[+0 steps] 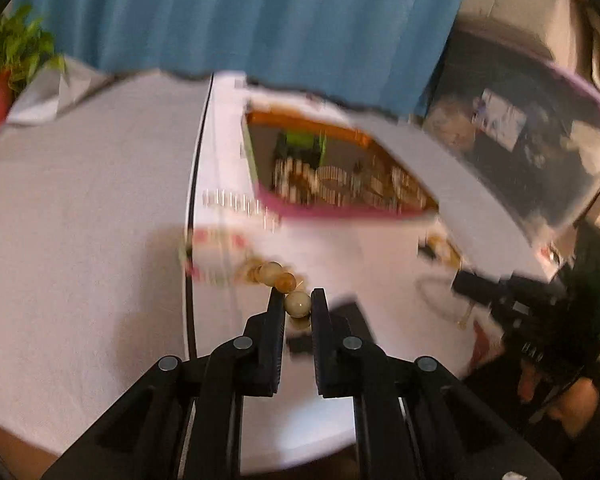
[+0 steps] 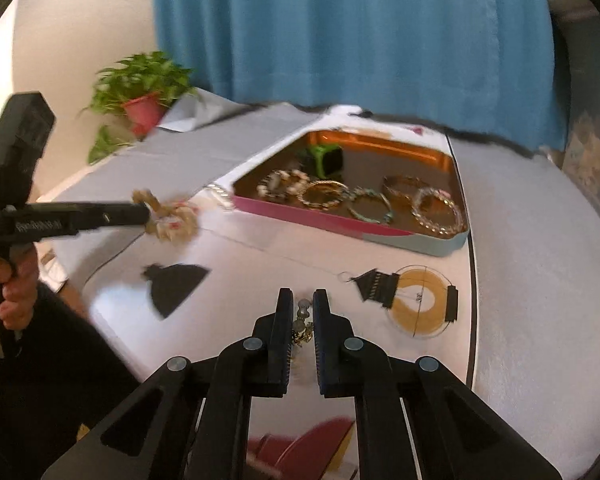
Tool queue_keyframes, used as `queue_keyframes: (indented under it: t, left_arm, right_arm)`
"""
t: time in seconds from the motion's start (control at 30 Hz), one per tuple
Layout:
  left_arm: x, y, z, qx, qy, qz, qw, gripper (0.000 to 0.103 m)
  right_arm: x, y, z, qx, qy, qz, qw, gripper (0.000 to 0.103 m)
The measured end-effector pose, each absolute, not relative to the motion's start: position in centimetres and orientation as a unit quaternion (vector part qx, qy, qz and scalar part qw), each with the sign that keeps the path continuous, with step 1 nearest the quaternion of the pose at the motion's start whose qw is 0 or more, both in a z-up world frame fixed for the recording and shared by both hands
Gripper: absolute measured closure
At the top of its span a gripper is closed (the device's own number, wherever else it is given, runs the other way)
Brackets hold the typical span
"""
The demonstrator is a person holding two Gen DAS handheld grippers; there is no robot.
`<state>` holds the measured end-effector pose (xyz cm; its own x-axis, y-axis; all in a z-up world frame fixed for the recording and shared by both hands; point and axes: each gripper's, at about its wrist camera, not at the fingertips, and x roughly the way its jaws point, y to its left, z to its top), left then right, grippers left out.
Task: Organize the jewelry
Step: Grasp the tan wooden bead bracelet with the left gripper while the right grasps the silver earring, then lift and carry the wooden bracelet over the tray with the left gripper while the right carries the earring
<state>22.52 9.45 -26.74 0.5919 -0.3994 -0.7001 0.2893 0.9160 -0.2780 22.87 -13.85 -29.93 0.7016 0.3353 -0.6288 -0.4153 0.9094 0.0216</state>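
Note:
My left gripper is shut on an amber bead bracelet and holds it above the table, left of the tray; it also shows in the right wrist view. The open tin tray with pink and blue walls holds several bracelets and a green watch. My right gripper is nearly closed around a small beaded earring lying on the white mat. A black fan earring and a round gold-and-black earring lie on the mat.
A grey cloth covers the table around the mat. A potted plant stands at the back left, before a blue curtain. A red object shows below the table's near edge.

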Motion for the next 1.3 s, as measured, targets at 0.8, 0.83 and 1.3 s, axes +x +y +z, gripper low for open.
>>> queue_keyframes:
  t: [0.8,0.83,1.3]
  left_arm:
    - [23.4,7.9,-25.1,-0.068,0.407,-0.187,0.892,0.093]
    - [23.3,7.7,-24.4,-0.074,0.402,-0.183,0.894,0.093]
    - [20.2,7.0,-18.0,-0.102,0.35,-0.172,0.915,0.093]
  right_arm:
    - [24.2,-14.4,-29.9,-0.034,0.368,0.197,0.908,0.095]
    - [24.1,-14.5,-29.5,-0.03,0.364,0.197,0.91,0.095]
    - [19.8,-14.7,-19.8,-0.037,0.322,0.169,0.931,0.095]
